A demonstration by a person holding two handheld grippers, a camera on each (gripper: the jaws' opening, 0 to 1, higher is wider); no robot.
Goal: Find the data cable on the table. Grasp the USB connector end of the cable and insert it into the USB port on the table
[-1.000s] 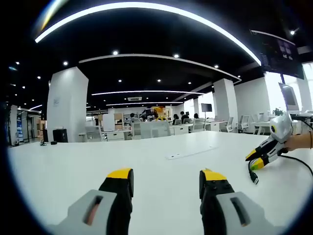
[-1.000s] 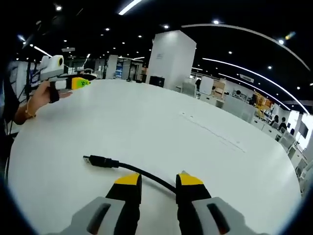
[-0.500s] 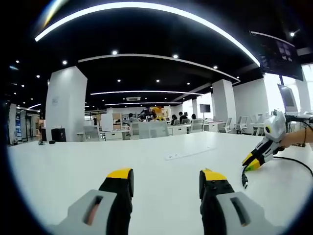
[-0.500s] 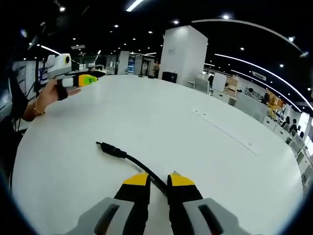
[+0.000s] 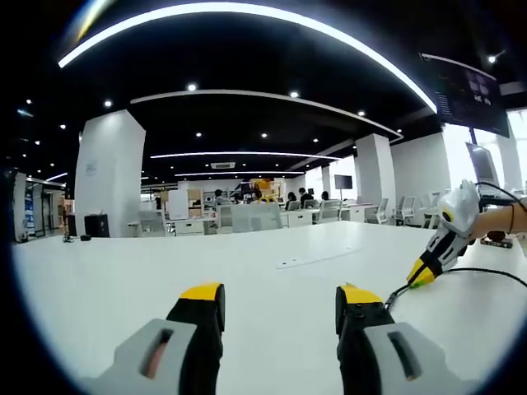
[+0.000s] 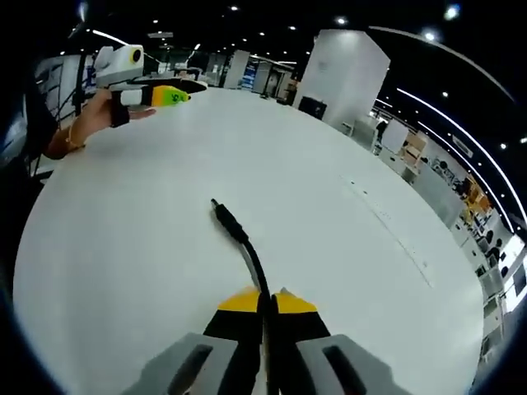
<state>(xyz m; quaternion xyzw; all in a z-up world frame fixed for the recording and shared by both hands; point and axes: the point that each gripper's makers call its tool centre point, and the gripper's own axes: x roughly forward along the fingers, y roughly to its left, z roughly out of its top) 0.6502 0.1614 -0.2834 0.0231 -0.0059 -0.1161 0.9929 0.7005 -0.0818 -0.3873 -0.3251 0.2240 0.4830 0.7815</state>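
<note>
Pinching the black cable [image 6: 247, 253] tight with the right claw [image 6: 263, 295], plug [image 6: 222, 216] poking out ahead of the tips; gaping wide with the left claw [image 5: 280, 296] above the tabletop [image 5: 247, 263].

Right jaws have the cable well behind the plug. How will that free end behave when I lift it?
The cable curves past the right gripper, so it is probably floppy; the plug will likely droop and swing. It looks thin, so probably light. On the smooth table it may slide.
</note>
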